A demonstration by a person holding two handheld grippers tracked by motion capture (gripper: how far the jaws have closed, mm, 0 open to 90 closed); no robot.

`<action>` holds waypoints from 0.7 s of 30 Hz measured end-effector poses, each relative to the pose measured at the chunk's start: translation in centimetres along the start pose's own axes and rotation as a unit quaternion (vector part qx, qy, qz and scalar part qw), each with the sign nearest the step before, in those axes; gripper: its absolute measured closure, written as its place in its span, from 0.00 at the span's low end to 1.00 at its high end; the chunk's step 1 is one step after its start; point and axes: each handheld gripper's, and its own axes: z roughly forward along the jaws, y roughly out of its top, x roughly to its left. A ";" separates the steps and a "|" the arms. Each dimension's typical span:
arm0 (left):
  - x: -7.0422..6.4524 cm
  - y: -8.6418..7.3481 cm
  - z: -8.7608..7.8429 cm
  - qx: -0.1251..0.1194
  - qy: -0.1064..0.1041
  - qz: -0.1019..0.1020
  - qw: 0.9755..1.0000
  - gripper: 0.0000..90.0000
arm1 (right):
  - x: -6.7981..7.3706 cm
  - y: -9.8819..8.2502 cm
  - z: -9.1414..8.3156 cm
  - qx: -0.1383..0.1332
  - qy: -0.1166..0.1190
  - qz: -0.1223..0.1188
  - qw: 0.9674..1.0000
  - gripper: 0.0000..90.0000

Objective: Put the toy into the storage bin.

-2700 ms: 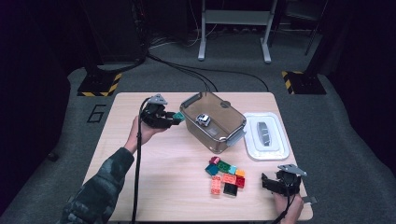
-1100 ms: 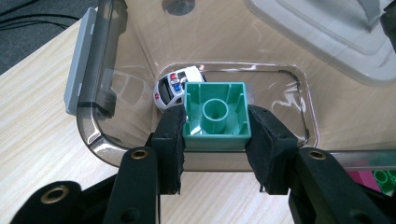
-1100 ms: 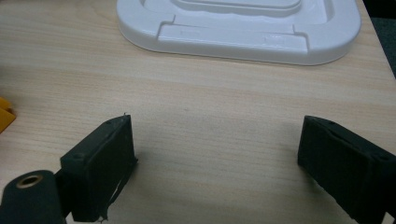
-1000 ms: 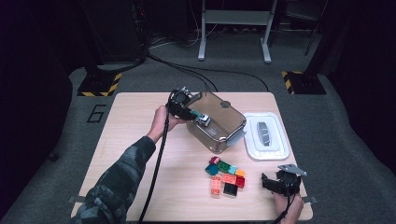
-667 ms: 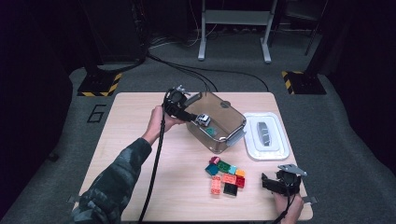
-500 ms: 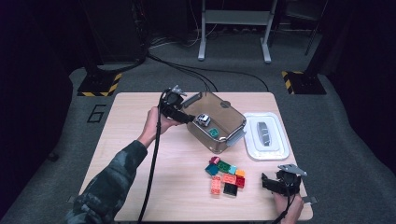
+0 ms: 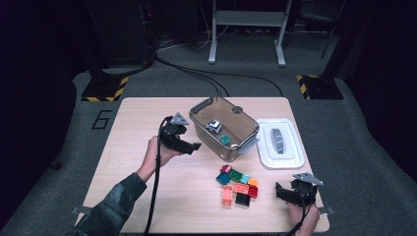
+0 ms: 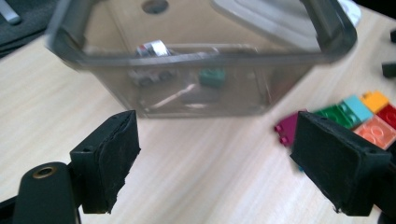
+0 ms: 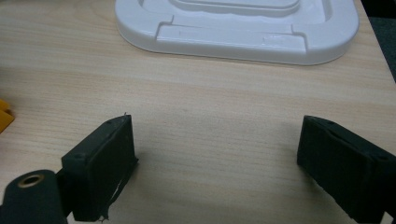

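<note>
A clear plastic bin [image 7: 196, 129] stands at the table's far middle with a small toy car [image 7: 214, 126] and a green brick [image 7: 225, 139] inside. My left gripper [image 7: 192, 146] sits just left of the bin, pointing at its side wall. Its jaws have just been opening and nothing is between them. In the left gripper view [image 8: 215, 172] the bin [image 8: 261, 88] is close ahead, with the car [image 8: 152, 49] and green brick [image 8: 212, 77] seen through the wall. My right gripper [image 7: 281, 191] rests open and empty near the front right corner, as in its own view [image 9: 217, 163].
Several loose coloured bricks [image 7: 238, 183] lie in a cluster between the bin and the right gripper. The white lid [image 7: 280, 142] lies flat right of the bin and ahead of the right gripper [image 9: 238, 28]. A black cable trails from the left gripper over the forearm.
The left gripper has drawn back from above the bin to its left side, a little lower, and opened. The green brick now lies in the bin. The right gripper has kept still.
</note>
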 end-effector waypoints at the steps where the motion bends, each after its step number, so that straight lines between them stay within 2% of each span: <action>1: -0.3 -0.3 0.2 0.004 -0.002 0.002 1.000 0.17 | 0.0 0.0 0.0 0.000 0.000 0.000 1.000 0.12; 6: -2.6 -1.7 2.2 0.016 -0.017 0.010 1.000 0.17 | 0.0 0.0 0.0 0.000 0.000 0.000 1.000 0.12; 9: -3.9 -2.5 4.1 0.028 -0.031 0.000 0.999 0.16 | 0.0 0.0 0.0 0.000 0.000 0.000 1.000 0.12; 14: -5.9 -3.2 6.5 0.038 -0.041 -0.012 0.998 0.17 | 0.0 0.0 0.0 0.000 0.000 0.000 1.000 0.12; 19: -7.8 -3.5 8.4 0.055 -0.051 -0.003 0.997 0.18 | 0.0 0.0 0.0 0.000 -0.001 0.000 1.000 0.12; 21: -8.4 -3.4 8.8 0.058 -0.042 0.005 0.997 0.19 | 0.0 0.0 0.0 0.000 -0.001 0.000 1.000 0.12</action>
